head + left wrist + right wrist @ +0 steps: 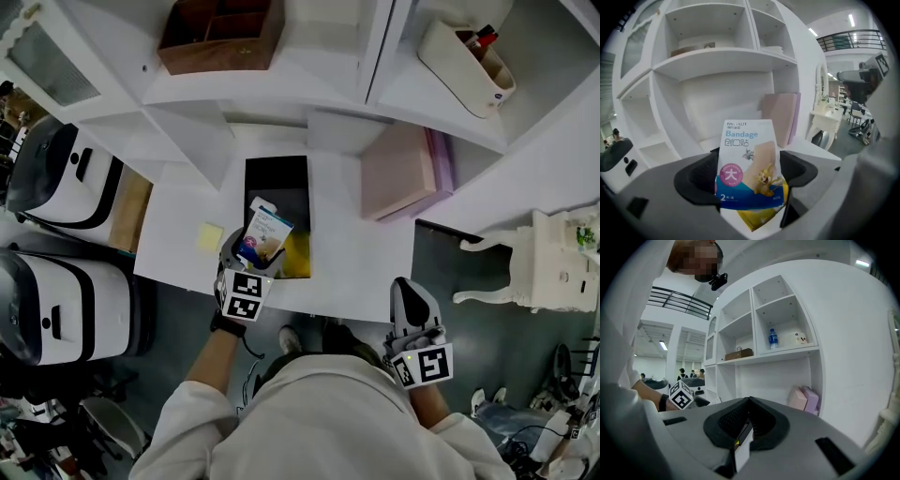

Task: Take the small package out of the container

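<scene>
Holding entry, 2 tools and contents of 1 white counter.

1. Left tool: jaws closed on the lower sides of the small package. The package is a flat bandage pack, white at the top with a blue band and a pink circle. It stands upright, its upper half clear of the jaws.
2. Container: black, open-topped, oblong, set on the counter under the shelves. The package sits over its near end, just above a yellow item lying inside.
3. Right tool: jaws pressed together with nothing between them. It is held off the counter's near edge, well apart from the container.
4. Yellow sticky note: flat on the counter, just left of the left tool.
5. Pink box: right of the container, with a purple box touching its far side.
6. Brown wooden box: on the shelf above.
7. Water bottle: upright in an upper compartment.
</scene>
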Demonstrator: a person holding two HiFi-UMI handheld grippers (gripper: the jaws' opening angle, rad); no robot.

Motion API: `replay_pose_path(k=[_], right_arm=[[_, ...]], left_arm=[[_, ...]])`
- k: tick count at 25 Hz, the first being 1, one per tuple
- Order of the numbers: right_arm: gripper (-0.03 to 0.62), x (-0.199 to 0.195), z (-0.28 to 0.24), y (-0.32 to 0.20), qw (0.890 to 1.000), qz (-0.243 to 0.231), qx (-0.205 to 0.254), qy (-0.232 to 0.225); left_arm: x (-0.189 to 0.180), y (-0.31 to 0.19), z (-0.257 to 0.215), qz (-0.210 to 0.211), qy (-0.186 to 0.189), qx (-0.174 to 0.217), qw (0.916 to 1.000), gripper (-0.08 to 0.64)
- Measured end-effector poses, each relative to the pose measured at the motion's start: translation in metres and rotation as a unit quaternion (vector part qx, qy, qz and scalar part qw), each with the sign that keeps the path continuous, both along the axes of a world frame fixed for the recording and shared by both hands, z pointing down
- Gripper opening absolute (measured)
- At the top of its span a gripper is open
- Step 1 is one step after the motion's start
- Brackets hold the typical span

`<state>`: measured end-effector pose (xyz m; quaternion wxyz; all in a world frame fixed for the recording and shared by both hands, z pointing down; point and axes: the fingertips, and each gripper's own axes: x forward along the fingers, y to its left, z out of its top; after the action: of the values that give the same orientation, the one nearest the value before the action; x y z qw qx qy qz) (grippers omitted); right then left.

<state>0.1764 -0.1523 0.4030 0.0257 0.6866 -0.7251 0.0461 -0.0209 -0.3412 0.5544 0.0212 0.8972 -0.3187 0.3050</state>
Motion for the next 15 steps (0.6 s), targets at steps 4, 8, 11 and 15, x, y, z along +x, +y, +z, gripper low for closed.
replay_pose_path(k=[4,8,11,15], right_arm=[[0.025,-0.008,-0.004,-0.005,1.000,-0.010,0.005,0.003],[0.025,-0.017,-0.010,-0.013,1.000,-0.022,0.011,0.008],[0.025,-0.025,-0.014,-0.020,0.999,-0.032,0.016,0.012],[0.025,-0.034,-0.021,-0.027,0.999,-0.043,0.025,0.017]], left_arm=[[-0.009,-0.003,-0.033,-0.036,0.026,0.032,0.9985,0.420],[-0.016,-0.003,-0.066,-0.062,0.063,0.054,0.9946,0.420],[-0.025,-0.002,-0.088,-0.081,0.086,0.068,0.9906,0.420],[-0.038,0.003,-0.124,-0.111,0.124,0.101,0.9808,0.420]])
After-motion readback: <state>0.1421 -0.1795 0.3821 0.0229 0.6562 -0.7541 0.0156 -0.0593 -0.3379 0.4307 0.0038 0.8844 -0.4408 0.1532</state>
